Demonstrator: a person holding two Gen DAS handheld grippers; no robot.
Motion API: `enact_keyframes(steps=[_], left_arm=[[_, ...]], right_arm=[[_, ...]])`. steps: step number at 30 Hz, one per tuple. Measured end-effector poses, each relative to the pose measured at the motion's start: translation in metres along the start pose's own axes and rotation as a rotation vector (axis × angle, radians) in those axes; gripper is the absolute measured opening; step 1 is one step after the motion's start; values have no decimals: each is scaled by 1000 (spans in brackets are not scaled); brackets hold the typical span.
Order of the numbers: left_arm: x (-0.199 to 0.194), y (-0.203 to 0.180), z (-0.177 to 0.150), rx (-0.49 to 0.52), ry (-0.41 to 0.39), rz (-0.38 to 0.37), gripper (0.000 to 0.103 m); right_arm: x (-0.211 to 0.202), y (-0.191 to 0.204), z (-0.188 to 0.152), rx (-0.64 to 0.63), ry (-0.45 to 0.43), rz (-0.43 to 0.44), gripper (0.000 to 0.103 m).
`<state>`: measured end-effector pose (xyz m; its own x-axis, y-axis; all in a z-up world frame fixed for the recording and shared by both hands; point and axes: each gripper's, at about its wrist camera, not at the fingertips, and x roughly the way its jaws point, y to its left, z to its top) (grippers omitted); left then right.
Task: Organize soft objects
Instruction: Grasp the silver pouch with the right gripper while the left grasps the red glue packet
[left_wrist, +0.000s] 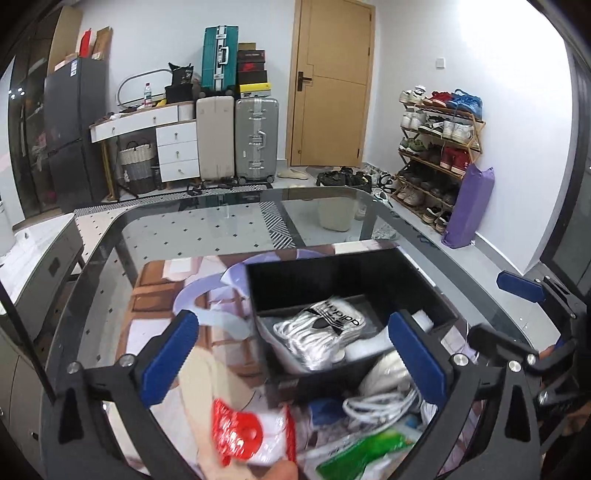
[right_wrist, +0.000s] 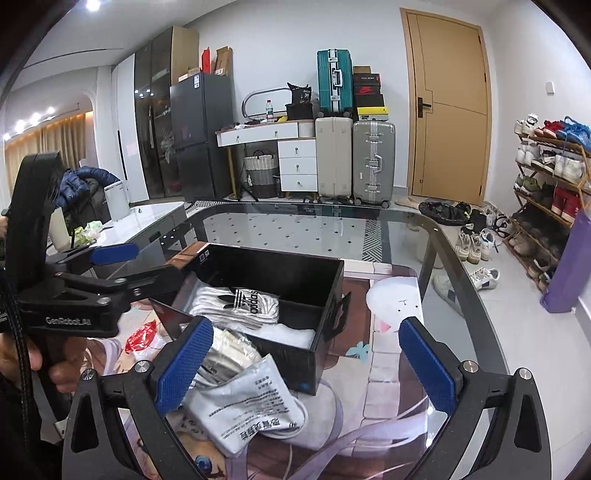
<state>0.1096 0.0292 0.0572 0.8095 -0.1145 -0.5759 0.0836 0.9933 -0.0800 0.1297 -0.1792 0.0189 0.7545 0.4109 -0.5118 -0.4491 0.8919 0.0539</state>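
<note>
sock pack (left_wrist: 319, 334) in box (black) (left_wrist: 351, 273), beyond open left gripper (left_wrist: 295, 354)

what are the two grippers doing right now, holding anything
left gripper: open, fingers wide apart, holding nothing.
right gripper: open, fingers wide apart, holding nothing.

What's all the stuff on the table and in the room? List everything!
box: one, black, open, on the mat
sock pack: one, white with black logo, in the box
packets: several, white, red or green, in front of the box
mat: one, cartoon print, on the table
table: one, glass
suitcases: three, teal, beige, silver, by the far wall
door: one, tan, shut
shoe rack: one, wooden, full
left gripper: blue pads, open
right gripper: blue pads, open
</note>
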Motion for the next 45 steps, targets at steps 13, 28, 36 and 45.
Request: enact_keyframes(steps=[13,28,36,45], left_arm=[[-25,18,-32,-59,12,18,103],[-9,21,-64,-49,79,31,103],[7,24,-71,-44,133,44,103],[24,30,-72,-31,222,48,103]], right_arm=[[-2,11,-23,-19,71,100,102],[24,27,-54,-147,207,161,102],[33,29,-61,-136,234,143,102],[42,24,-62,-90,257,138,102]])
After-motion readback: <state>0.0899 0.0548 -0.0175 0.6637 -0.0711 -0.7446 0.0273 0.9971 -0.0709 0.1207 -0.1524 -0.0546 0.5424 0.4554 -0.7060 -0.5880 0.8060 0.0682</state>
